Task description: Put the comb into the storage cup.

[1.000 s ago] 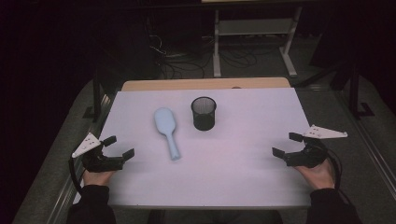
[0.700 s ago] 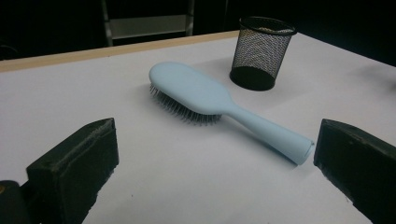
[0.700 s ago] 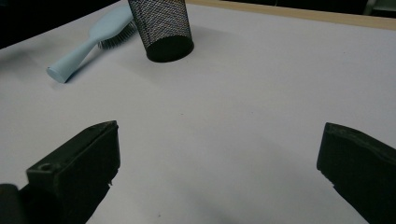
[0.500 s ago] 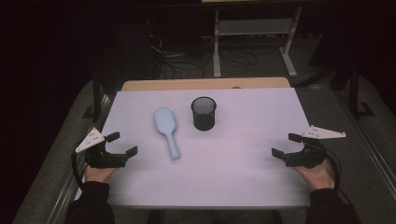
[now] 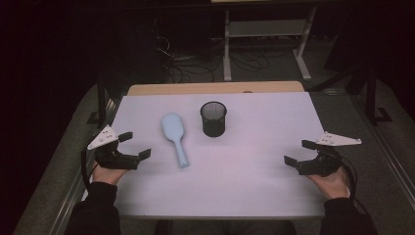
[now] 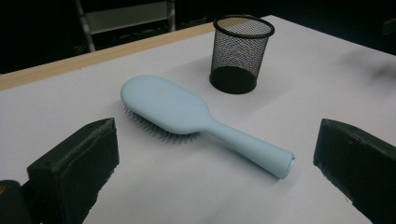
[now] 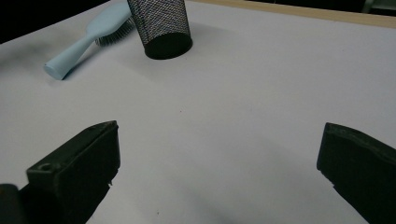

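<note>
My left tongs (image 5: 132, 147) gape wide and empty; since a moment ago they have slid in from the table edge toward the hairbrush (image 5: 174, 138), so I judge a grasp is coming. My right tongs (image 5: 299, 152) sit wide and empty, well apart from it. In the left gripper view the hairbrush (image 6: 196, 122) lies bristles down ahead between the jaws, with the mesh cup (image 6: 240, 52) beyond. In the right gripper view nothing blocks the way.

Looks like a dim lab or workshop: white-topped, wood-edged table (image 5: 254, 88) mid-frame, loose black cables (image 5: 195, 66) on grey floor at upper centre, pale metal shelf frame (image 5: 266, 29) at top.
</note>
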Demonstrator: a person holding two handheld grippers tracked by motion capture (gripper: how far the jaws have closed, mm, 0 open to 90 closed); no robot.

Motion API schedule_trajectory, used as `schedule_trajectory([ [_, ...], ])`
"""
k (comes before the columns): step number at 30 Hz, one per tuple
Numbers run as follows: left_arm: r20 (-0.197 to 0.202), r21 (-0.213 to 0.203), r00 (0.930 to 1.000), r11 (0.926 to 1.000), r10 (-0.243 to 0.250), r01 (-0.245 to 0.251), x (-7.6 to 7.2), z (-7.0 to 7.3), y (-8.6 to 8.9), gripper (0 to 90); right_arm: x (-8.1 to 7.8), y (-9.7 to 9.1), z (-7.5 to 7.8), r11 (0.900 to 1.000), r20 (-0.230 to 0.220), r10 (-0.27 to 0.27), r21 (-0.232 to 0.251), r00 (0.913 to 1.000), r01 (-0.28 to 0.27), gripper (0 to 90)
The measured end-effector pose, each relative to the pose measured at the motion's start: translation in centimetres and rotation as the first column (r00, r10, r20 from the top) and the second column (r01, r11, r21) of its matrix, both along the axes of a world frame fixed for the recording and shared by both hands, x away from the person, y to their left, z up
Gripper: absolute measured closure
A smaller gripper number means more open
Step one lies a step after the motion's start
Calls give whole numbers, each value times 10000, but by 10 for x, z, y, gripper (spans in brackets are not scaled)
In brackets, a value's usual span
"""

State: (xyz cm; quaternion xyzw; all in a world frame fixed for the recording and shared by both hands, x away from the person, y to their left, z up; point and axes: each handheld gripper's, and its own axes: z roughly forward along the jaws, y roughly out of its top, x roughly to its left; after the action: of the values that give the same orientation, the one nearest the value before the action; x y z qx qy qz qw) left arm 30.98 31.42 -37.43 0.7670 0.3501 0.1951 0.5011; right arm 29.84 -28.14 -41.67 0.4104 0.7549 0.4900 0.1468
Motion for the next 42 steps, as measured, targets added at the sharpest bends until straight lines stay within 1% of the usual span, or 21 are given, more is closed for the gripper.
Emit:
schedule_trajectory([
  [8, -143, 173, 9998, 9997, -164, 166, 5, 5, -6, 1, 0, 1, 0, 9999, 11, -6, -114, 10000, 6, 0],
  [15, -166, 246, 9994, 9993, -290, 294, 8, 10, -9, 1, 0, 1, 0, 10000, 0, 0, -99, 10000, 0, 0],
  [25, -306, 516, 9982, 9973, -511, 527, 16, 16, -16, 2, 0, 1, -1, 9999, -39, 5, -102, 10000, -5, 0],
  [30, -387, 704, 9968, 9949, -694, 720, 21, 19, -23, 2, 0, 1, -1, 10000, -45, 7, -96, 10000, -8, 0],
  [35, -474, 809, 9952, 9927, -855, 891, 25, 21, -30, 3, 0, 1, -1, 9999, -23, -7, -107, 10000, 6, 0],
  [42, -663, 1025, 9917, 9879, -1098, 1163, 29, 22, -40, 4, 0, 0, -1, 10000, -18, -14, -98, 10000, 14, 0],
])
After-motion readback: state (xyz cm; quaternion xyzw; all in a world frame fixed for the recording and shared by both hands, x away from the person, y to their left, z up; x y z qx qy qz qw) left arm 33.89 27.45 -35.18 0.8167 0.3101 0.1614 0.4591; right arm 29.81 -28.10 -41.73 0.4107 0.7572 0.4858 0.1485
